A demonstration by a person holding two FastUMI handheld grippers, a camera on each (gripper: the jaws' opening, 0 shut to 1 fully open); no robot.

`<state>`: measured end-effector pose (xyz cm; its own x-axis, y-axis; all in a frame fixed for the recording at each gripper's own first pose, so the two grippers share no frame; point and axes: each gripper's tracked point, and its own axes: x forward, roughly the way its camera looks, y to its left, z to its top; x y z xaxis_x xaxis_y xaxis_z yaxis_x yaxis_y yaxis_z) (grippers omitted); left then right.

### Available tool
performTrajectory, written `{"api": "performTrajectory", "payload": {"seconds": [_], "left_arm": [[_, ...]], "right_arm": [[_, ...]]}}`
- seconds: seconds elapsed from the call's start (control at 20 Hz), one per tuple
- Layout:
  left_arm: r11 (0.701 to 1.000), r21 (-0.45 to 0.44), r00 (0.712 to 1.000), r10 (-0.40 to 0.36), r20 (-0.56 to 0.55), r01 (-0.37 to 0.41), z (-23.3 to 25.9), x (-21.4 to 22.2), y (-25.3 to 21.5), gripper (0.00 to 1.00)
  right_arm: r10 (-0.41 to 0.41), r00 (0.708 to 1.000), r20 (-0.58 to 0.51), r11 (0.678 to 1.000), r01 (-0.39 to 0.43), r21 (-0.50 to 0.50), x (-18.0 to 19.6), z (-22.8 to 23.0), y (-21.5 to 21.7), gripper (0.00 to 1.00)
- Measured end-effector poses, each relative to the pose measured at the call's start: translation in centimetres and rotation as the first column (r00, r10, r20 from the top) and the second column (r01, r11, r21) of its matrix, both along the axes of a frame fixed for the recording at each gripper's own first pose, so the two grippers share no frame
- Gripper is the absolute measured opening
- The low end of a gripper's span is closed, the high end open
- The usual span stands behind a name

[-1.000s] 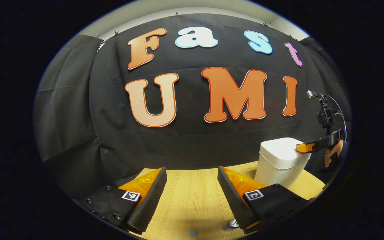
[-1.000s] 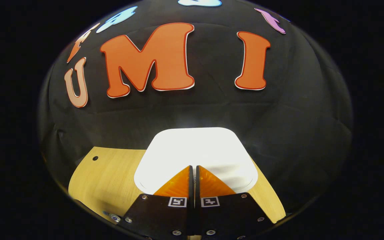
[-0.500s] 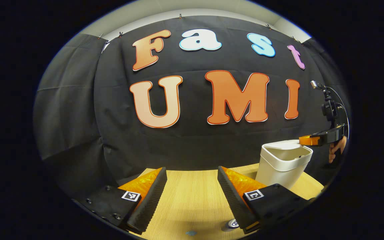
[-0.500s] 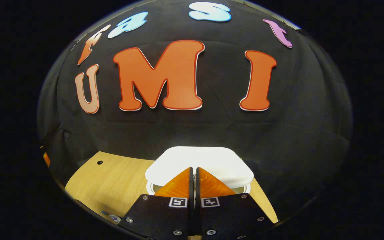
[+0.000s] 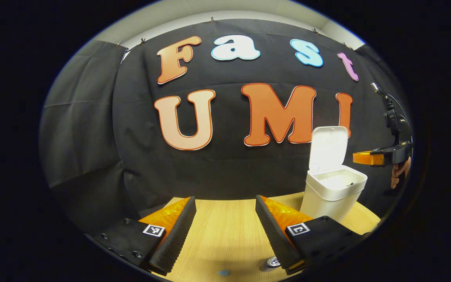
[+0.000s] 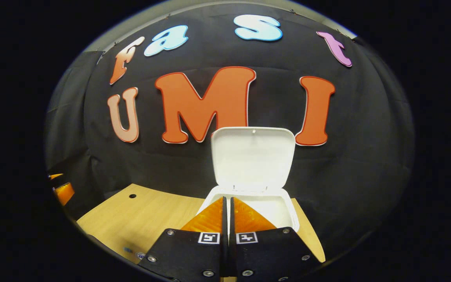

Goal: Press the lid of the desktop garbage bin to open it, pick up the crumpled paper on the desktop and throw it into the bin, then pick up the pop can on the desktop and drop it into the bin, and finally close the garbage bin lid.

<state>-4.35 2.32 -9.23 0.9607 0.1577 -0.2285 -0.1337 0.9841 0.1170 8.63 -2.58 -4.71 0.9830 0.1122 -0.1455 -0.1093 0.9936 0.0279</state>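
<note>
While the bin (image 6: 280, 211) lid (image 6: 253, 156) stands upright — right gripper (image 6: 227, 203) closed, above it

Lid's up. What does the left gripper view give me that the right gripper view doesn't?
Left gripper view: the open left tool low over the table, the pop can top beside one finger, the bin from the side, and the right tool, held in a hand, just off the bin's rim. Right gripper view: the shut right tool aimed at the bin's opening, plus a hole in the tabletop. Both: the lid standing upright and the wooden table.
</note>
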Motion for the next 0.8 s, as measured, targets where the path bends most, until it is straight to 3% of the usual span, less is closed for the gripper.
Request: {"api": "performTrajectory", "payload": {"seconds": [0.2, 0.45, 0.65, 0.75, 0.8], "left_arm": [[1.0, -0.008, 1.0, 0.011, -0.013, -0.011, -1.4, -0.2, 0.1, 0.97], [0.999, -0.018, 0.998, 0.05, -0.04, -0.051, -3.5, -0.8, 0.9, 0.98], [0.996, -0.002, 0.993, 0.085, -0.08, -0.085, -5.6, -1.6, 2.1, 0.97], [0.996, -0.003, 0.99, 0.092, -0.106, -0.093, -6.8, -1.9, 2.8, 0.97], [0.995, -0.009, 0.988, 0.094, -0.122, -0.095, -7.5, -2.2, 3.0, 0.97]], "right_arm": [[0.088, 0.996, 0.005, 0.995, -0.088, 0.042, -1.0, -1.2, 1.9, 0.01], [0.166, 0.984, 0.069, 0.986, -0.168, 0.019, -2.5, -1.0, 4.1, 0.01], [0.263, 0.964, 0.045, 0.965, -0.263, -0.008, -3.8, -3.2, 7.1, 0.01], [0.312, 0.95, 0.015, 0.95, -0.311, -0.007, -4.6, -4.5, 8.8, 0.06], [0.329, 0.944, 0.0, 0.944, -0.329, -0.007, -5.1, -5.1, 9.5, 0.16]]}}
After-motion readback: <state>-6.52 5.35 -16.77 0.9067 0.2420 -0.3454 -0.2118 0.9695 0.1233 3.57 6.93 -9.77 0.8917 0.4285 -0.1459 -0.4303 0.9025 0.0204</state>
